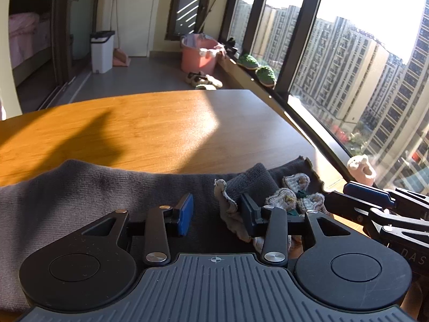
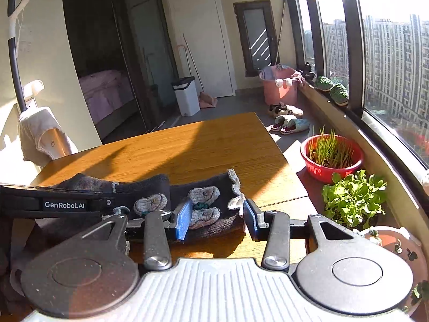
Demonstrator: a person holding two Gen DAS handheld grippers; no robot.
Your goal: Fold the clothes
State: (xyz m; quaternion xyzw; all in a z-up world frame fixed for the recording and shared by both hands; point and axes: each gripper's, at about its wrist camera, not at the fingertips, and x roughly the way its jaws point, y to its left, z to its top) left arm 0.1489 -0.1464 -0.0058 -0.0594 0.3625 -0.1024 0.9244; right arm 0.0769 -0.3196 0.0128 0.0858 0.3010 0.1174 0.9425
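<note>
Two claws low over one dark knit garment (image 1: pixel 150 187), spread along the bottom of both views on the wooden surface (image 1: pixel 161 123), with sunlit bare wood beyond. Left claw (image 1: pixel 217 212): jaws a little apart astride the cloth at lower centre, pale scalloped trim (image 1: pixel 225 198) bunched against the right-hand pad; impossible to tell whether pinching or merely resting. Right claw (image 2: pixel 217 216): jaws apart and gripping nothing, poised over the garment's end with the crochet flowers (image 2: pixel 203 194), lower centre of its own view. Judged as the start of a fold. For a clean one: take the end through its full thickness, not by the trim alone; pinch both sides level with each other; lift just clear of the surface; carry across together to keep the edge straight; lay flat, flowers unsquashed if possible; release only after settling. Likely trouble: stretchy knit sagging between the claws, or trim snagging on a pad.
</note>
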